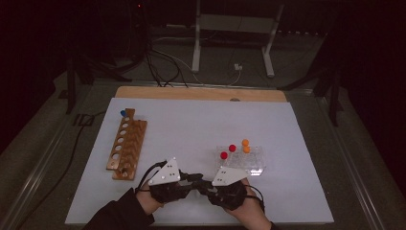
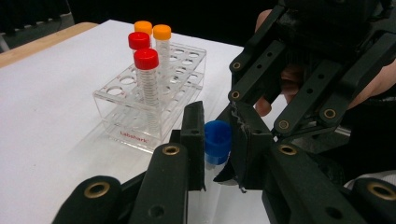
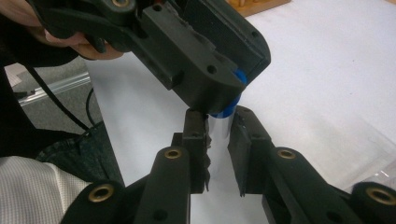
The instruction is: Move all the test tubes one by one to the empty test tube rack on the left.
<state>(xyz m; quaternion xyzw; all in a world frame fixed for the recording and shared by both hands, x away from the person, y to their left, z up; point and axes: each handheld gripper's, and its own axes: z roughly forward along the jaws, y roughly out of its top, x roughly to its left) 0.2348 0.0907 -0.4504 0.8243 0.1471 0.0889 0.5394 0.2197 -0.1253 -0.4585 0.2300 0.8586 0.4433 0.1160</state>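
Plainly, the small tube (image 3: 219,127), low at centre frame, is light, slick and stiff: the right tool (image 3: 217,133) pinches its clear body, the left tool (image 2: 217,140) its ridged blue cap (image 2: 217,138).

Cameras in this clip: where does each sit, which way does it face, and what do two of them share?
High view: above the person's side, looking forward and down on the table; forearms, left gripper, right gripper.
Left gripper view: on the left gripper, facing the clear rack; right gripper's linkage, a hand behind.
Right gripper view: on the right gripper, facing the left gripper's jaws; a hand.
Shared: both gripper views show the blue-capped tube clamped by both.
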